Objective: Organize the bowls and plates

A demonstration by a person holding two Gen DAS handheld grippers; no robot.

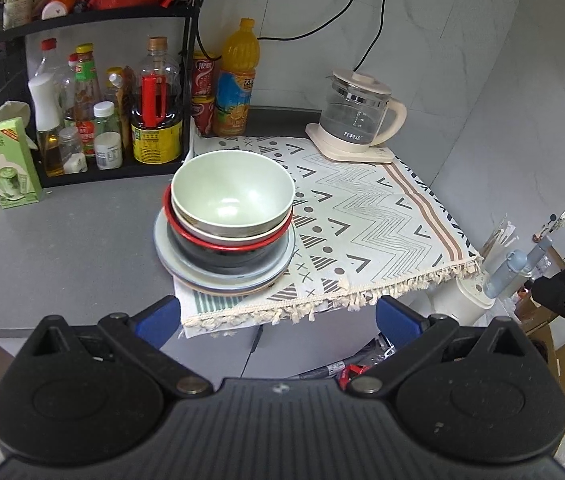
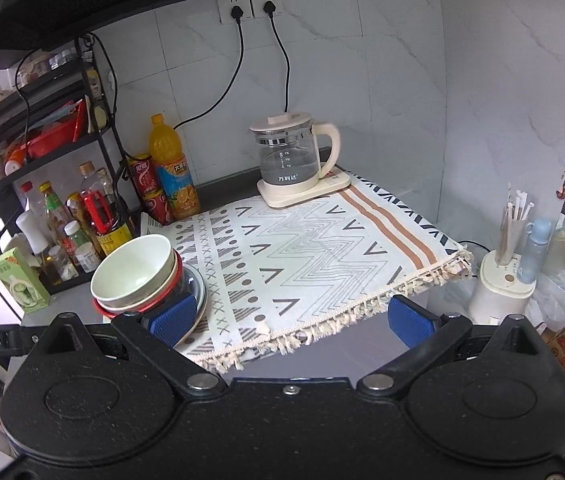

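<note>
Stack of bowls on plates sits at cloth edge on tabletop. Left hand-held gripper and right hand-held gripper both wide, empty. Risk: off-centre lift topples stack.

Pale green bowl, red-rimmed black bowl, zigzag-patterned cloth.

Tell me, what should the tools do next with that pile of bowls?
Probably bring the open left tool forward to the green bowl. It sits on top of the stacked bowls and plates, so it must come off first, and both tools are empty.
</note>
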